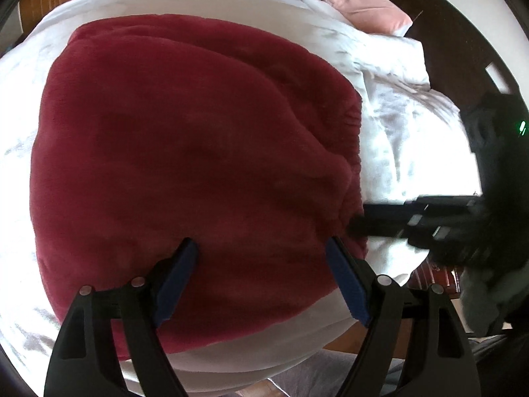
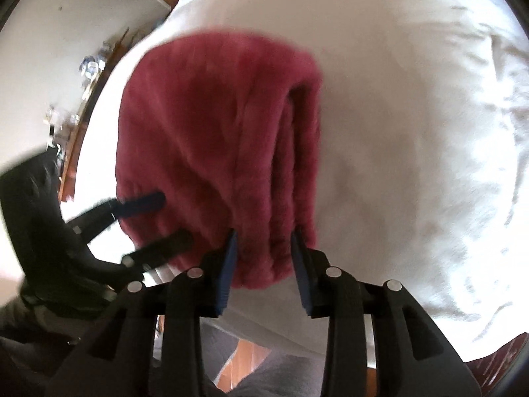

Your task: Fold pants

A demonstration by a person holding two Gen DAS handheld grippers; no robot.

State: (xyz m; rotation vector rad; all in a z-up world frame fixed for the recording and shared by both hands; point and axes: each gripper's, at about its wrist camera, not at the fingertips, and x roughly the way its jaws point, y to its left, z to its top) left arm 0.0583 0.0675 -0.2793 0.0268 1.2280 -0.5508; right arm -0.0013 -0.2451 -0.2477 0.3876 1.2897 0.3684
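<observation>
The folded red pants (image 1: 185, 152) lie mid-frame on the white bed (image 1: 396, 132). The left gripper (image 1: 261, 248) gapes empty above them; the right gripper (image 2: 264, 235) loosely straddles the near layered edge, likely releasing the fold.

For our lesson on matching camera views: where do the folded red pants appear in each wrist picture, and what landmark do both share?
Left wrist view: the red pants fill the centre and left, lying on the white bedding.
Right wrist view: the red pants sit centre-left, layered fold edges facing the camera.
Shared landmark: the white bedding beneath them.
</observation>
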